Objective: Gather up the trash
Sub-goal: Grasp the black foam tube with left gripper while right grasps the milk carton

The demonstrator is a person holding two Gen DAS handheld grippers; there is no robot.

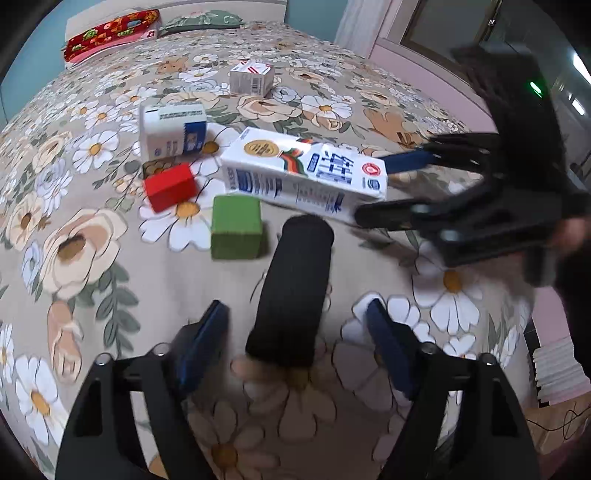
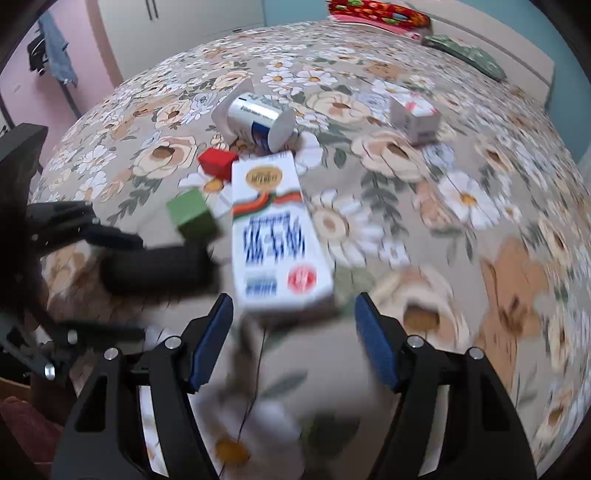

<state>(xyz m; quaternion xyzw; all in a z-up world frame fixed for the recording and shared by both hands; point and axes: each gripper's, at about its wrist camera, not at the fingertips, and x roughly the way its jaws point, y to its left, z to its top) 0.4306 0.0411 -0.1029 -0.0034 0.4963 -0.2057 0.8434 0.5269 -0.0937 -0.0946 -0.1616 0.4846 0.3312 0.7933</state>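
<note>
A long white milk carton (image 1: 303, 173) lies flat on the flowered bed; it also shows in the right wrist view (image 2: 273, 229). My right gripper (image 2: 293, 325) is open, its blue pads just short of the carton's near end, one to each side; in the left wrist view it (image 1: 384, 192) reaches in from the right. A black cylinder (image 1: 295, 288) lies in front of my left gripper (image 1: 297, 332), which is open and empty with the cylinder's near end between its fingers. The cylinder also shows, blurred, in the right wrist view (image 2: 159, 266).
A smaller white carton (image 1: 173, 129) stands behind a red block (image 1: 170, 188) and a green block (image 1: 236, 225). A small white box (image 1: 252, 76) sits farther back. A red patterned pillow (image 1: 110, 31) and a green pillow (image 1: 203, 20) lie at the head of the bed (image 1: 92, 258).
</note>
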